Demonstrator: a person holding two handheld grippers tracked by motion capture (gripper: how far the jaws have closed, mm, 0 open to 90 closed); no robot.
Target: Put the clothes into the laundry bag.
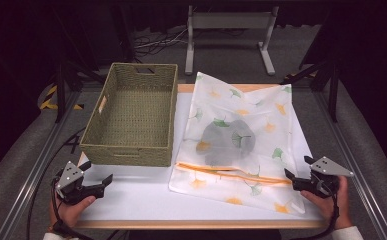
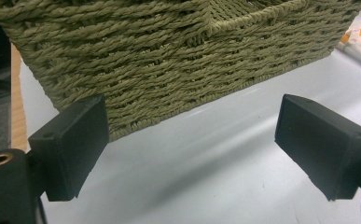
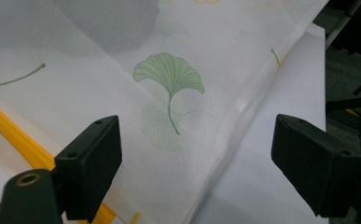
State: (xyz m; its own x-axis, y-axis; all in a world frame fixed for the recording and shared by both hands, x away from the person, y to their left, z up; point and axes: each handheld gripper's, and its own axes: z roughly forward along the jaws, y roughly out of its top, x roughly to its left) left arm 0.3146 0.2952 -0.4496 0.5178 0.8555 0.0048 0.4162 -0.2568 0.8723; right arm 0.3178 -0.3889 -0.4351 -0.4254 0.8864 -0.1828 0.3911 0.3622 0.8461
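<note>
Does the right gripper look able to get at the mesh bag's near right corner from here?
Probably yes: the right gripper is open beside the bag, whose right edge lies flat on the table between its jaws, uncovered.

Bright, sharp tabletop; dark, dim surroundings

The bench [image 1: 146,200] has a white top with a pale wooden edge showing along its near and far sides. Grey metal rails [image 1: 31,170] run down both flanks of it, over grey carpeted floor [image 1: 231,50]. Beyond the far edge stands a light grey metal frame [image 1: 229,22] on two feet, with loose cables [image 1: 153,42] lying on the floor to its left. Yellow and black hazard tape [image 1: 48,97] marks the floor at the left. The room behind is dark; light falls mainly on the bench top.
</note>
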